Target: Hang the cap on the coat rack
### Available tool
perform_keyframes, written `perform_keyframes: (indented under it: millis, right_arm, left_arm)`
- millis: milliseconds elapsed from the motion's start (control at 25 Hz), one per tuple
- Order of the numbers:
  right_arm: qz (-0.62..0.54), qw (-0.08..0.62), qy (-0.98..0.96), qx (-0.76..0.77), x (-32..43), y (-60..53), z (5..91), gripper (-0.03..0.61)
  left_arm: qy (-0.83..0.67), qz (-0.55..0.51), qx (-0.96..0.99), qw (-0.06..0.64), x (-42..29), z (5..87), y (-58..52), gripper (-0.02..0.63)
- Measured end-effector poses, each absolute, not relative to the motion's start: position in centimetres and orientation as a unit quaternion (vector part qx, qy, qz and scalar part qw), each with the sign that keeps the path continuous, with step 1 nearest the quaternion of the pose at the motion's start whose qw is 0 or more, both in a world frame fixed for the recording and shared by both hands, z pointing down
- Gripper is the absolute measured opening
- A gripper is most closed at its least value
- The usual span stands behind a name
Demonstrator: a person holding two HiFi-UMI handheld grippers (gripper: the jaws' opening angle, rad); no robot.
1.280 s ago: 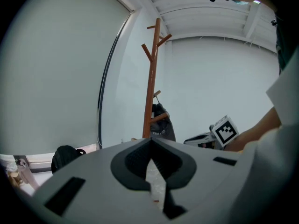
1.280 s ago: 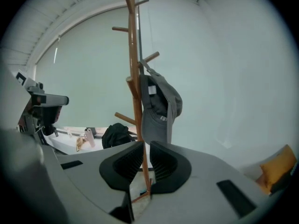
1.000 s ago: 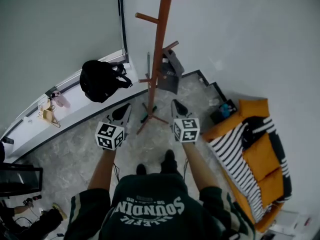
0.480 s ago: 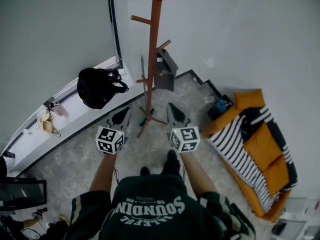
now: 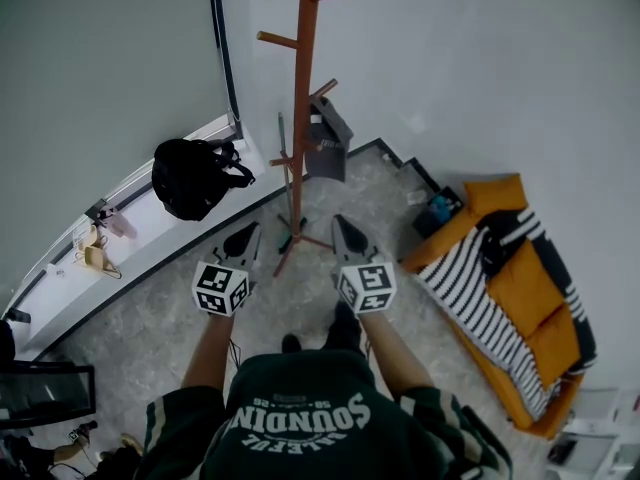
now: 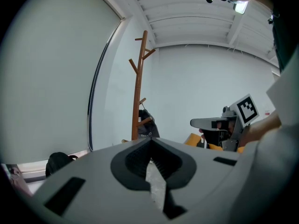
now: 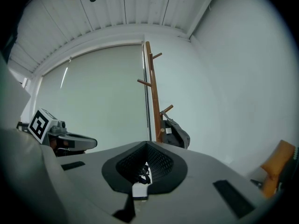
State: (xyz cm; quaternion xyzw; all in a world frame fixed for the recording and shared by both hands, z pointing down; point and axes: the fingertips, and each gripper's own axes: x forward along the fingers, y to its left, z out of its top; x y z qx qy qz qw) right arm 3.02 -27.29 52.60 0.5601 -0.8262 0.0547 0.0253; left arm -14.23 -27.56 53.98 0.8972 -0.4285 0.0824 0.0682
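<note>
Coat rack (image 5: 300, 118) shared by all views

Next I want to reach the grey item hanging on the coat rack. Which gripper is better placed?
Probably the right gripper: the grey item hangs right of the coat rack pole, so the left gripper would have to cross it. Both are shut, empty.

Ahead: coat rack (image 5: 303, 88) stands close to the wall (image 5: 450, 58), its feet spread on the floor (image 5: 140, 308).
Upper pegs (image 5: 275, 38): open air on every side.
Lower peg: grey cap (image 5: 328, 140) hangs there.
Left: black backpack (image 5: 190, 176) on the ledge (image 5: 130, 233), well apart.
Right: orange sofa (image 5: 520, 308), well apart.
</note>
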Motion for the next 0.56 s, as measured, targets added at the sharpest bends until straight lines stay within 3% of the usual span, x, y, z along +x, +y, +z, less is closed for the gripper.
perform_keyframes:
  millis: [560]
  right_arm:
    - [0.058,0.031,-0.831,0.552,3.07,-28.07,52.87,-0.003]
  left_arm:
    - [-0.428,0.08,0.897,0.074,-13.57,53.9,-28.42,0.0]
